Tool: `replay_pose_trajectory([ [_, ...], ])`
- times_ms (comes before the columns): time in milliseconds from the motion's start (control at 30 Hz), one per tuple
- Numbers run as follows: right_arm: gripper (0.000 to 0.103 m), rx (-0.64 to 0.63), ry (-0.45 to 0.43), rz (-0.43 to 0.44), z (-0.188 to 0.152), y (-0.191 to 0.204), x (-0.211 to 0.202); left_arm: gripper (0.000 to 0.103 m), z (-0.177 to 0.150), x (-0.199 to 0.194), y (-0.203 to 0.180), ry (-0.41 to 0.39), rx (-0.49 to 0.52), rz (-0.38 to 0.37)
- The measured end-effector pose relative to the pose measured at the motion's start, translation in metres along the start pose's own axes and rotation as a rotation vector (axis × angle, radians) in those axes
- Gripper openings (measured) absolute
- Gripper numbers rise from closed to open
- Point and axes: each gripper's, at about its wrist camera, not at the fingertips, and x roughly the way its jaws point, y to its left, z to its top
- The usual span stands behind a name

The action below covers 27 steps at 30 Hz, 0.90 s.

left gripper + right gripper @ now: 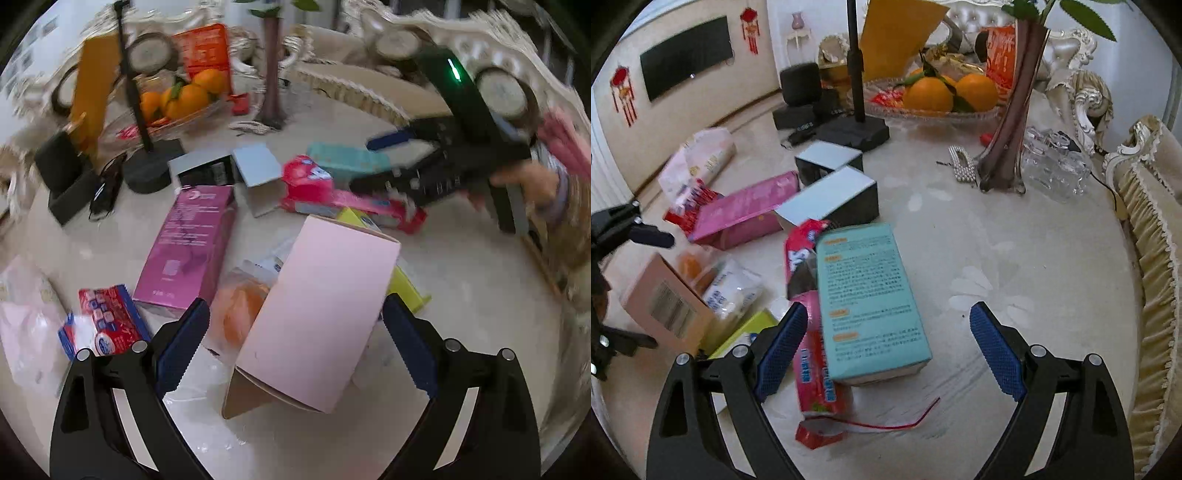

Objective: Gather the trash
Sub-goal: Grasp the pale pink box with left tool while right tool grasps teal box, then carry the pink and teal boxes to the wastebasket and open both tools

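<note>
Trash lies scattered on a pale marble table (1015, 258). My left gripper (295, 343) is open, its blue pads on either side of a pale pink box (317, 314) without touching it. My right gripper (888, 347) is open around the near end of a teal box (868, 295), which lies on a red wrapper box (812, 369). The right gripper also shows in the left wrist view (436, 158), above the teal box (347, 160). A magenta box (188, 243), a red-blue packet (103, 321), grey boxes (255, 177) and a yellow-green box (402, 284) lie around.
A glass fruit dish with oranges (938, 96), a black stand (857, 125), a tall vase (1015, 122), a glass ashtray (1056, 166) and a beaded clip (962, 166) stand at the back. Black boxes (66, 177) and sunglasses (107, 184) sit left. A sofa (1152, 229) borders the right.
</note>
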Motion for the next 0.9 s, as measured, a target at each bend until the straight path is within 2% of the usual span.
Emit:
replay_pose_trajectory([
  [100, 0.082, 0.034, 0.006, 0.03, 0.0, 0.0, 0.001, 0.076, 0.0, 0.0, 0.002, 0.008, -0.039, -0.033],
  [167, 0.066, 0.053, 0.014, 0.052, 0.001, 0.0, 0.001, 0.057, -0.001, 0.0, -0.001, 0.005, -0.037, -0.017],
  [200, 0.062, 0.066, 0.016, 0.067, 0.0, -0.001, 0.001, 0.053, -0.001, 0.0, -0.003, 0.008, -0.043, -0.016],
  [267, 0.05, 0.101, 0.011, 0.068, 0.0, -0.003, -0.003, 0.051, -0.001, 0.0, -0.003, 0.008, -0.074, -0.007],
  [333, 0.049, 0.135, 0.019, 0.079, -0.001, -0.005, -0.004, 0.049, -0.003, -0.001, -0.003, 0.006, -0.104, 0.007],
  [400, 0.049, 0.169, -0.014, 0.067, -0.002, -0.009, -0.012, 0.048, -0.005, -0.005, -0.004, 0.003, -0.116, 0.024],
  [500, 0.049, 0.272, -0.065, 0.122, -0.002, -0.024, -0.03, 0.048, -0.007, -0.018, -0.003, -0.022, -0.156, 0.028],
  [633, 0.049, 0.358, -0.125, 0.094, -0.002, -0.039, -0.063, 0.048, -0.004, -0.043, 0.001, -0.084, -0.205, 0.036],
  [767, 0.049, 0.347, -0.182, 0.086, -0.01, -0.029, -0.109, 0.048, -0.004, -0.089, -0.008, -0.154, -0.211, 0.077],
  [900, 0.049, 0.234, -0.254, 0.062, -0.047, 0.018, -0.166, 0.048, -0.028, -0.15, -0.05, -0.235, -0.18, 0.144],
])
